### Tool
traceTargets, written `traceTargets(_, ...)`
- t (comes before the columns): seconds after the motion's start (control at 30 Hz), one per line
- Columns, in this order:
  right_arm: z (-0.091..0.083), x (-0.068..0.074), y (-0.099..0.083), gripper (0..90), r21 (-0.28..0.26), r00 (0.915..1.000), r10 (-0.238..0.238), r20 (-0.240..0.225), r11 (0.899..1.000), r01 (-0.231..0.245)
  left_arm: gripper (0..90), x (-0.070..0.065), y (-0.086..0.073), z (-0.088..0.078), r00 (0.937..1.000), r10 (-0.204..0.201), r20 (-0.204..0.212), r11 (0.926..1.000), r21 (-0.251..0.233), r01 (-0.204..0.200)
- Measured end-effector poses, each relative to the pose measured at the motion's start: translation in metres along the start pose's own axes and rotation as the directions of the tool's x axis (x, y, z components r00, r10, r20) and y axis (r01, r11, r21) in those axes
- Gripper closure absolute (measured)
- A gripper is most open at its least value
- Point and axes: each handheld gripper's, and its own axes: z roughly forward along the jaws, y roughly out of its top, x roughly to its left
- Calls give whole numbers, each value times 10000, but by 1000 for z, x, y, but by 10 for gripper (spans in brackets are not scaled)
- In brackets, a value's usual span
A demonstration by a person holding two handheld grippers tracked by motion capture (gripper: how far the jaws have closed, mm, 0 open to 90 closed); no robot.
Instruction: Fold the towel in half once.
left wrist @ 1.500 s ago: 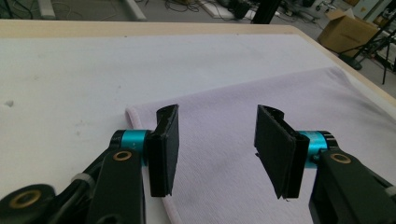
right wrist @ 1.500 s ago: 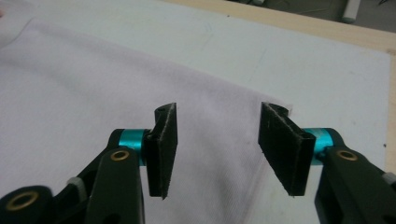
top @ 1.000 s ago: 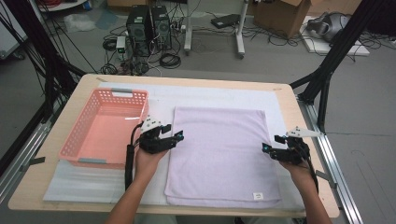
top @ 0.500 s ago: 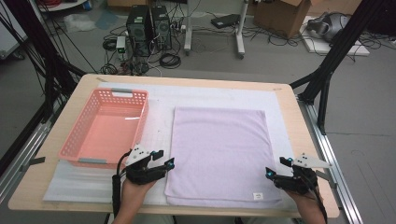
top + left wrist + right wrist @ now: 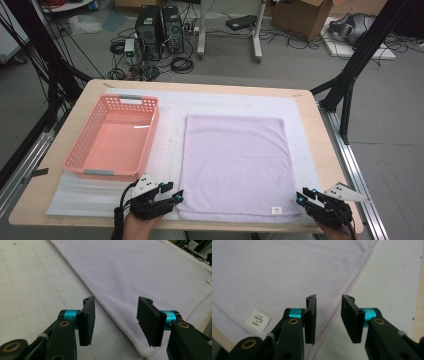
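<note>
1. Left gripper (image 5: 113, 322): jaws stand moderately apart and have just been closing in. The towel (image 5: 234, 165)'s hemmed side edge runs between them, but the pads aren't pressing on it, so nothing is gripped. In the high view this gripper (image 5: 172, 196) sits at the towel's 7 o'clock corner.

2. Right gripper (image 5: 327, 317): the gap is narrower, and these jaws have also just been closing. The towel's hem passes diagonally through the gap, pads clear of the cloth. From above, it (image 5: 305, 196) is at the towel's 5 o'clock corner.

3. Around them: a pink basket (image 5: 92, 150) lies at about 10 o'clock from the left gripper, well apart from the towel, with a strip of white mat (image 5: 167, 145) between. Nothing stands between either gripper and its corner.

4. Edges and room: the near table (image 5: 327, 155) edge is just behind both hands, so it's tight at 6 o'clock. There's open mat at 9 o'clock of the left gripper and bare wood at 3 o'clock of the right one. Towards 12 o'clock it's all flat towel.

5. The towel: pale lilac, spread flat and smooth in the middle-right of the mat, long sides running 12 to 6. It has a stitched hem all round and a small white label (image 5: 257, 319) near the near-right corner, just beside the right gripper's jaw.
</note>
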Motion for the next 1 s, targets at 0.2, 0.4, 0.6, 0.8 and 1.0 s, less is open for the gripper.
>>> traceTargets(0.2,-1,3,-7,713,340,9998,-54,-186,9994,60,585,-2,-7,-2,9998,-145,134,9989,437,139)
traceTargets(0.4,1,10,-10,684,633,9987,-58,-505,9980,90,589,-5,-9,-2,10000,-60,-75,9983,576,64)
traceTargets(0.6,2,11,-13,765,840,9995,-178,-248,9963,198,692,-11,-11,-2,9993,307,-229,9968,740,-290)
traceTargets(0.8,0,13,-12,755,863,9996,-291,-73,9958,296,781,-15,-11,-1,9989,385,-261,9963,777,-364)
traceTargets(1.0,-3,15,-13,764,902,9993,-325,-193,9953,342,847,-16,-11,0,9987,499,-67,9957,782,-492)
